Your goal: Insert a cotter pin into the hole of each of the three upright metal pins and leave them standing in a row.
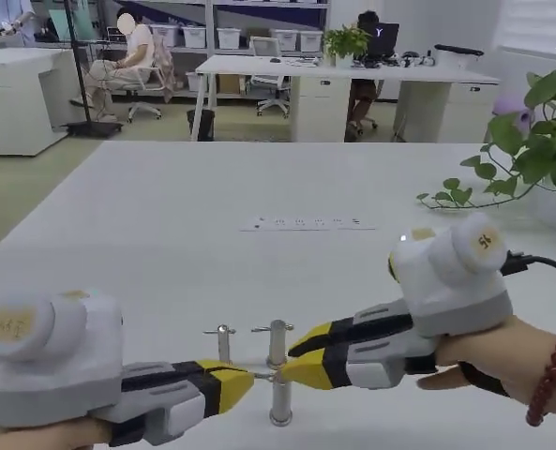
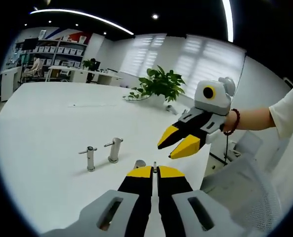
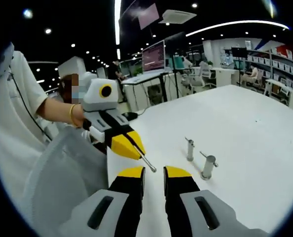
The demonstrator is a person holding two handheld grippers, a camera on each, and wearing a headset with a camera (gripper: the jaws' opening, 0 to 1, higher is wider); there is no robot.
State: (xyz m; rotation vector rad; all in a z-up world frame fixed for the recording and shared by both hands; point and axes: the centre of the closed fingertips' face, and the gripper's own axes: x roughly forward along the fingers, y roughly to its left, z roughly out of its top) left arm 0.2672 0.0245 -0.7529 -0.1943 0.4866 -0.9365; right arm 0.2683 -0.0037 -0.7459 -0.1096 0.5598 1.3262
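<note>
Left gripper before half-hidden metal pin

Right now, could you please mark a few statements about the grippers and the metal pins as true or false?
1. The left gripper is shut on a cotter pin. True.
2. The right gripper is clamped on a metal pin. False: its jaws are apart and hold nothing.
3. The two farther metal pins each carry a cotter pin. True.
4. The nearest metal pin lies on its side. False: it stands upright on the table.
</note>
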